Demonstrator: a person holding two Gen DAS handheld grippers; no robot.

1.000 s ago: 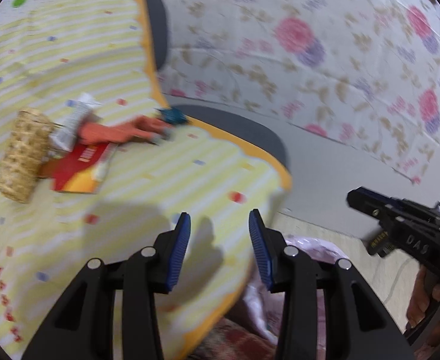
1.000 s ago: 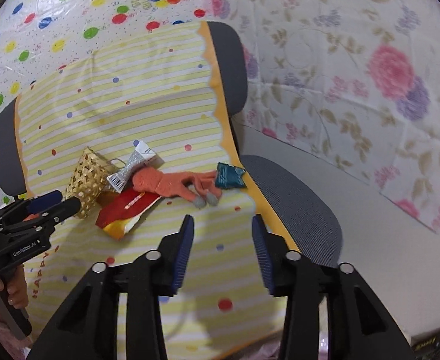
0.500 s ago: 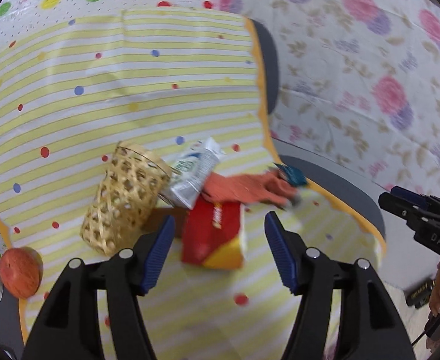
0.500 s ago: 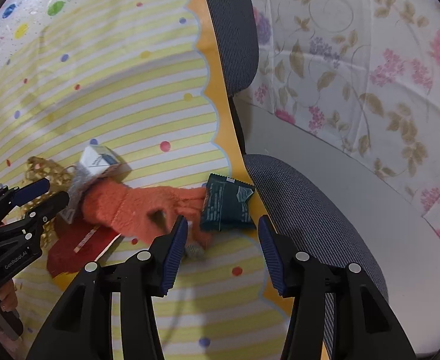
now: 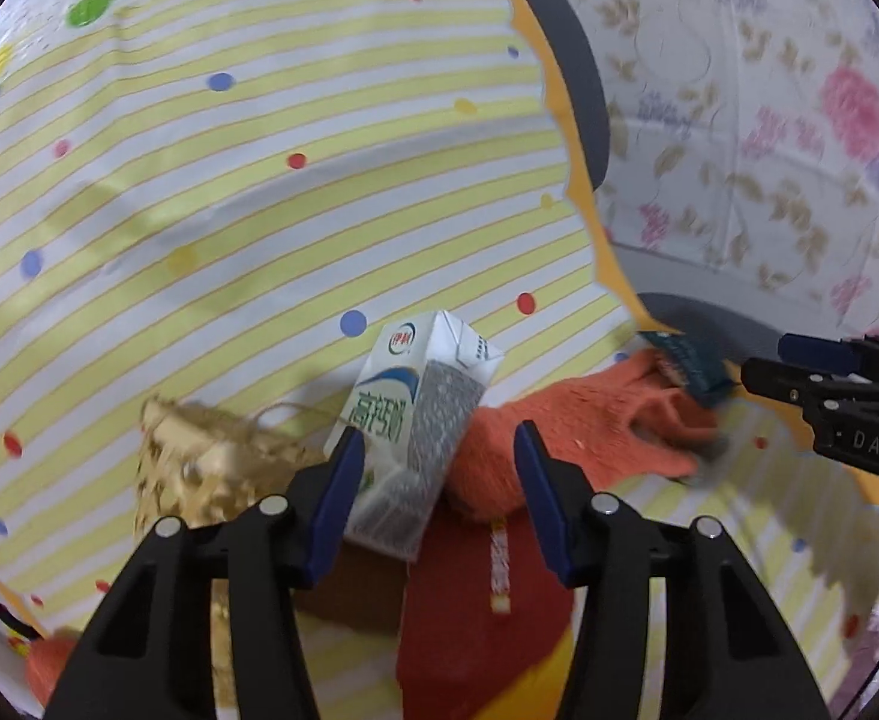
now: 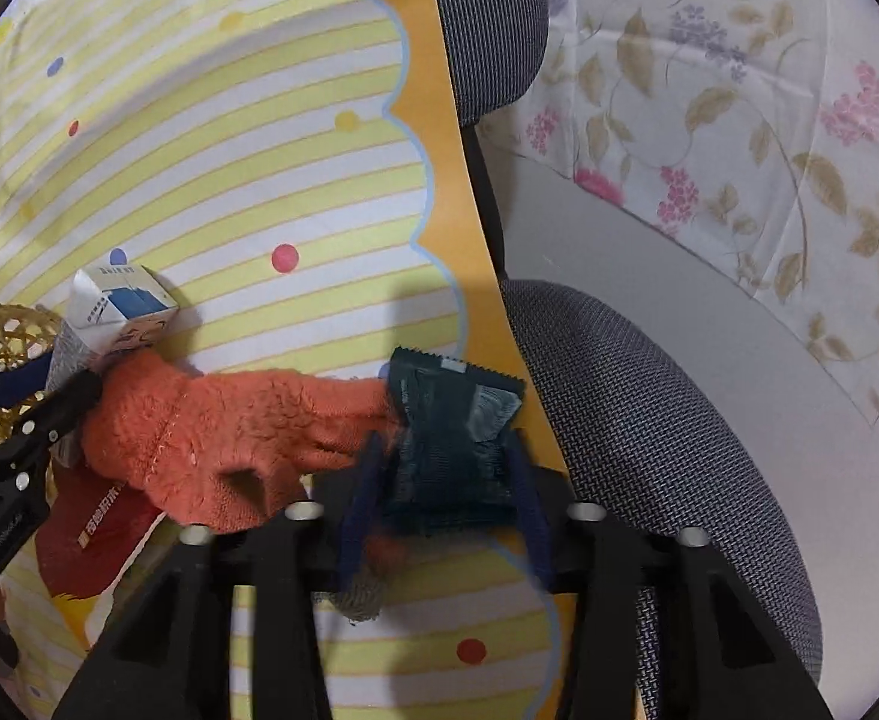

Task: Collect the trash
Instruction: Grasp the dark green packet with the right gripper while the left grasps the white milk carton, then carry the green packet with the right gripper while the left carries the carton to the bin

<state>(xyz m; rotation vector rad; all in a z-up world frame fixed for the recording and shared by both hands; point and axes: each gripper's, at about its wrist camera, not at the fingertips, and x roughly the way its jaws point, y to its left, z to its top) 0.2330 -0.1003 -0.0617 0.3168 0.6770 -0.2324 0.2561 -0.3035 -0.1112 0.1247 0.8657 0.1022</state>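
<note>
Milk carton (image 5: pixel 415 426): light and stiff; it is leaned on the orange glove (image 5: pixel 565 438), between the open left gripper (image 5: pixel 433 468) fingers.
Dark wrapper (image 6: pixel 457 432): thin, crinkly; perhaps pinched by the right gripper (image 6: pixel 445 480).

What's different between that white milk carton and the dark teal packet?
The milk carton is a white, boxy container with printing; the teal packet is a dark, flat, crinkled pouch with a zigzag edge. The carton leans by the woven basket; the packet lies at the orange glove's fingertips, near the cloth's edge. Both sit between an open tool's fingers, not yet gripped.
</note>
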